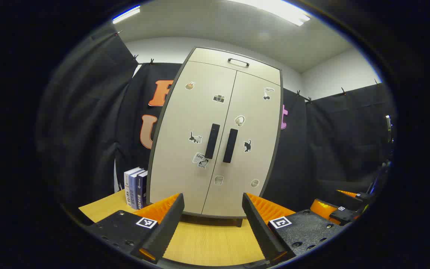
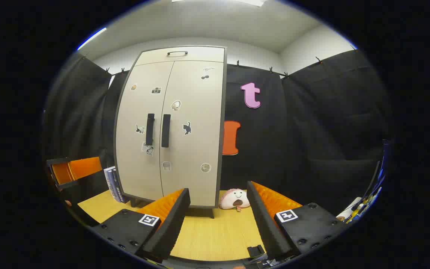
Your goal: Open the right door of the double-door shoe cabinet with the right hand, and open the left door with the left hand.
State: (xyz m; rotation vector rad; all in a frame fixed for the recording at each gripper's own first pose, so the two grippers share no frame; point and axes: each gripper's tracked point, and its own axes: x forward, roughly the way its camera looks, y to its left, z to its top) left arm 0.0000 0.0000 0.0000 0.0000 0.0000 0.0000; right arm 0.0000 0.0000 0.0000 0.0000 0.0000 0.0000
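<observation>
Plainly, both doors are shut. The shoe cabinet (image 1: 215, 138) stands on the desk (image 1: 207, 243) straight ahead of the left hand-held gripper (image 1: 212, 220), ahead and left of the right hand-held gripper (image 2: 218, 216); both gape wide, holding nothing. Rigid, probably light panels; pinch the right handle (image 2: 165, 130) and left handle (image 1: 212, 141) mid-bar, which look smooth.
</observation>
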